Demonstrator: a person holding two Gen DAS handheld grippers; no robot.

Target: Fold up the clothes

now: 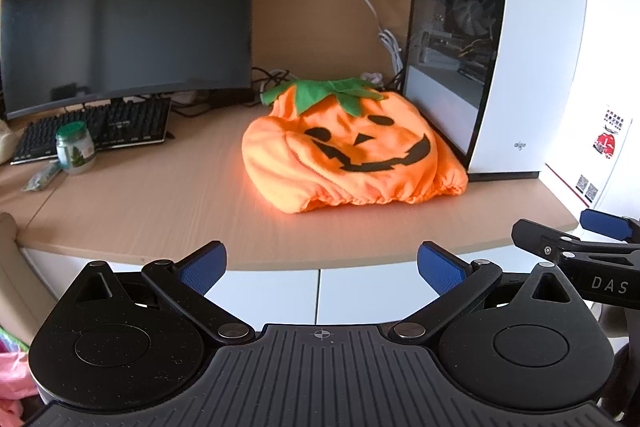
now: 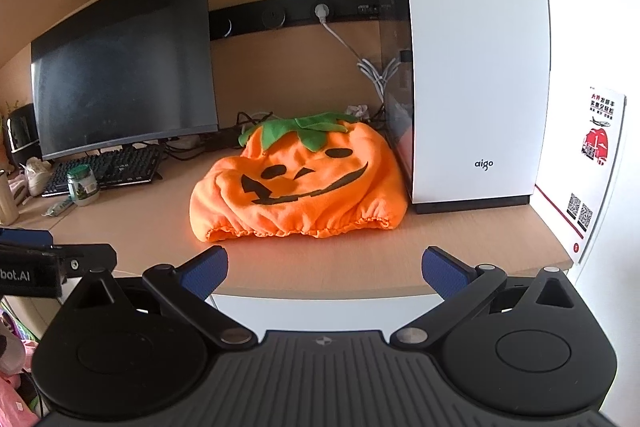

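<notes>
An orange pumpkin costume (image 1: 352, 151) (image 2: 300, 187) with a black face and green leaf collar lies crumpled on the wooden desk (image 1: 160, 211) (image 2: 320, 267), against the white computer case. My left gripper (image 1: 320, 269) hovers open in front of the desk's near edge, well short of the costume, nothing between its blue pads. My right gripper (image 2: 324, 269) is also open and empty, at the desk's front edge just short of the costume's gathered hem. The right gripper's fingers (image 1: 560, 247) show at the right of the left wrist view.
A white computer case (image 1: 512, 67) (image 2: 472, 67) stands right of the costume. A dark monitor (image 1: 128, 15) (image 2: 124, 75), black keyboard (image 1: 96, 131) (image 2: 108, 171) and green-lidded jar (image 1: 75, 147) (image 2: 83, 185) sit at the left. White cables (image 1: 390, 43) hang behind.
</notes>
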